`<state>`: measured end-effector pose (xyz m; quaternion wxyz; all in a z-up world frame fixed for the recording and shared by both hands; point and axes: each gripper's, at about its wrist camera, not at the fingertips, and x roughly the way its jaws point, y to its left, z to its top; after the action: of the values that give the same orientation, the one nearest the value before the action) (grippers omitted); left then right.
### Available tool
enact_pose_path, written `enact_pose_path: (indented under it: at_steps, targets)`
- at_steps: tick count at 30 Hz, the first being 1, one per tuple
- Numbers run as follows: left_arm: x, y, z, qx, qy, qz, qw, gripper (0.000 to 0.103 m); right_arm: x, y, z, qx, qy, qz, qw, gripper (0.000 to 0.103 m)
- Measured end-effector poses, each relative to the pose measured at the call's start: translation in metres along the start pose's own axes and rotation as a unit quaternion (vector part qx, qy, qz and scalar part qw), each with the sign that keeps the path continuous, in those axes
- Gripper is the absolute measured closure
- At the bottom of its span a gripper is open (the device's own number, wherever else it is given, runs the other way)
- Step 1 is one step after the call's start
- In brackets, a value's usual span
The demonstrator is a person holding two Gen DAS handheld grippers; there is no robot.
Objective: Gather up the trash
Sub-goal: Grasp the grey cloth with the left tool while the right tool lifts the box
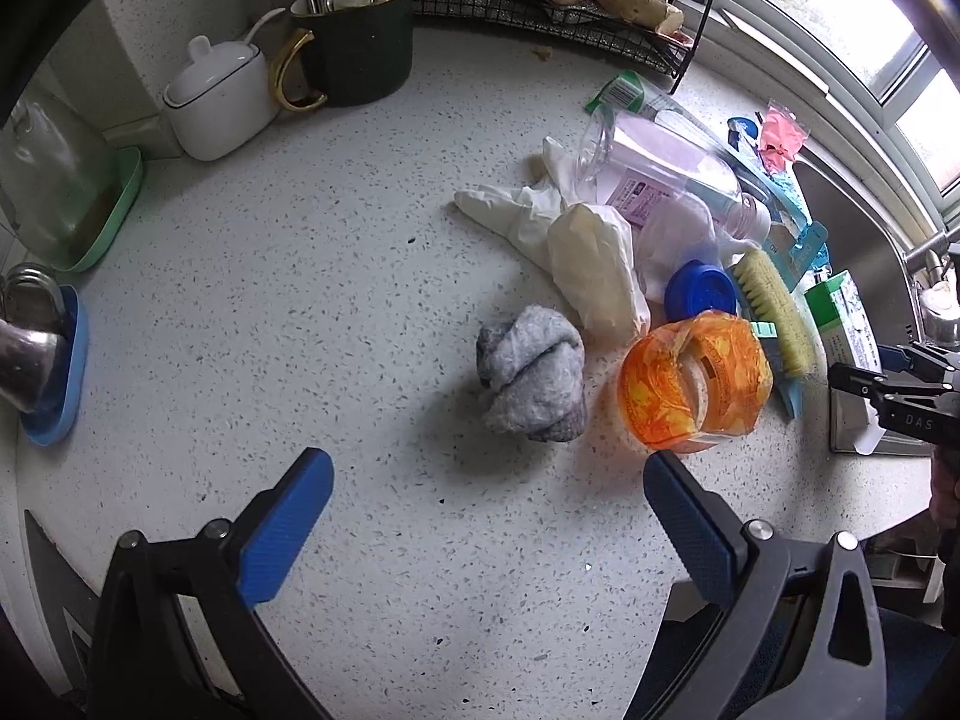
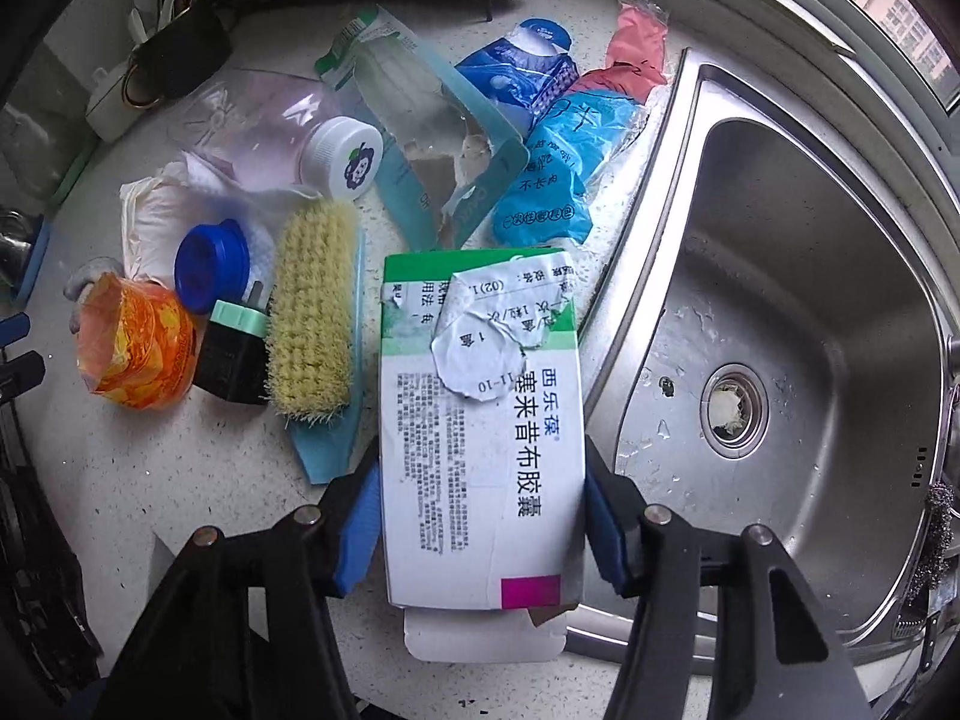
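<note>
Your left tool [image 1: 489, 480] hangs spread wide over the speckled white stone counter [image 1: 336, 276], its ribbed blue pads [image 1: 287, 525] holding nothing. Ahead of it, from left to right: a crumpled grey rag [image 1: 533, 383], soft and knotted; a crinkled orange plastic wrapper [image 1: 696, 381], glossy and translucent, just beside the rag; above these a limp white latex glove [image 1: 540, 219] and a cream wad of film [image 1: 597, 273]; then a round blue cap [image 1: 701, 291] and a scrubbing brush [image 1: 774, 306] with stiff yellow bristles. A clear plastic bottle [image 1: 666, 171] lies on its side behind them.

Your right tool [image 2: 483, 516] is clamped on the medicine box [image 2: 480, 420], a flat white-and-green cardboard carton with a torn paper label, one pad [image 2: 360, 531] pressed to each long edge. The box sits at the counter's right edge, partly over the rim of the stainless steel sink [image 2: 810, 276]. To its left lies the brush, a black plug with a mint-green face [image 2: 234, 357] touching it; beyond it, a torn teal blister card [image 2: 432, 138] and crumpled blue plastic bags [image 2: 552, 180].
</note>
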<state>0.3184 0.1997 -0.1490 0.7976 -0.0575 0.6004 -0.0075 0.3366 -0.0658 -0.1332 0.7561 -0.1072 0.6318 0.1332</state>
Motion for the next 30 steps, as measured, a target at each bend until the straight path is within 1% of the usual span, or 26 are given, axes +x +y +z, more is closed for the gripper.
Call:
enact_pose_path:
  at_steps: [4,7,10,12,14,16,18,20,21,23,25,26,27,28,30]
  targets:
    - [0.015,-0.002,0.012,0.009,0.012,0.011,0.9998,0.0,-0.02,0.003,-0.004,0.007,-0.02,0.005,1.0,0.047]
    - [0.026,0.0,0.022,0.011,0.018,0.006,0.9998,0.0,-0.031,0.006,-0.006,0.016,-0.027,0.009,0.999,0.047]
    - [0.038,0.001,0.032,0.018,0.024,0.011,0.9995,0.0,-0.038,0.009,-0.011,0.033,-0.024,0.022,0.999,0.047]
    - [0.047,-0.001,0.038,0.027,0.031,0.016,0.999,0.0,-0.039,0.006,-0.014,0.04,-0.024,0.019,0.999,0.047]
    - [0.053,-0.002,0.041,0.034,0.03,0.024,0.9987,0.0,-0.04,0.005,-0.016,0.043,-0.024,0.013,0.999,0.047]
    - [0.057,-0.003,0.044,0.036,0.032,0.021,0.9986,0.002,-0.04,0.002,-0.018,0.052,-0.023,0.011,0.998,0.047]
    - [0.062,-0.004,0.045,0.039,0.038,0.022,0.9982,0.009,-0.037,-0.006,-0.021,0.061,-0.021,0.013,0.998,0.047]
    - [0.068,-0.007,0.046,0.048,0.05,0.035,0.997,0.021,-0.034,-0.012,-0.024,0.07,-0.019,0.021,0.997,0.047]
    - [0.07,-0.008,0.046,0.053,0.054,0.036,0.9965,0.024,-0.033,-0.013,-0.025,0.074,-0.018,0.023,0.997,0.047]
    - [0.074,-0.013,0.046,0.058,0.061,0.03,0.996,0.038,-0.033,-0.015,-0.027,0.078,-0.018,0.024,0.996,0.047]
    - [0.074,-0.017,0.044,0.063,0.055,0.035,0.9959,0.044,-0.033,-0.016,-0.028,0.08,-0.021,0.024,0.996,0.047]
    - [0.073,-0.018,0.043,0.063,0.053,0.034,0.996,0.053,-0.032,-0.017,-0.029,0.08,-0.022,0.025,0.996,0.047]
    - [0.071,-0.021,0.042,0.06,0.052,0.033,0.9963,0.066,-0.033,-0.017,-0.029,0.08,-0.023,0.027,0.996,0.047]
    - [0.069,-0.021,0.04,0.054,0.053,0.031,0.9967,0.071,-0.033,-0.017,-0.029,0.08,-0.024,0.026,0.996,0.047]
    - [0.065,-0.023,0.037,0.044,0.051,0.033,0.9972,0.074,-0.034,-0.017,-0.029,0.079,-0.029,0.025,0.996,0.047]
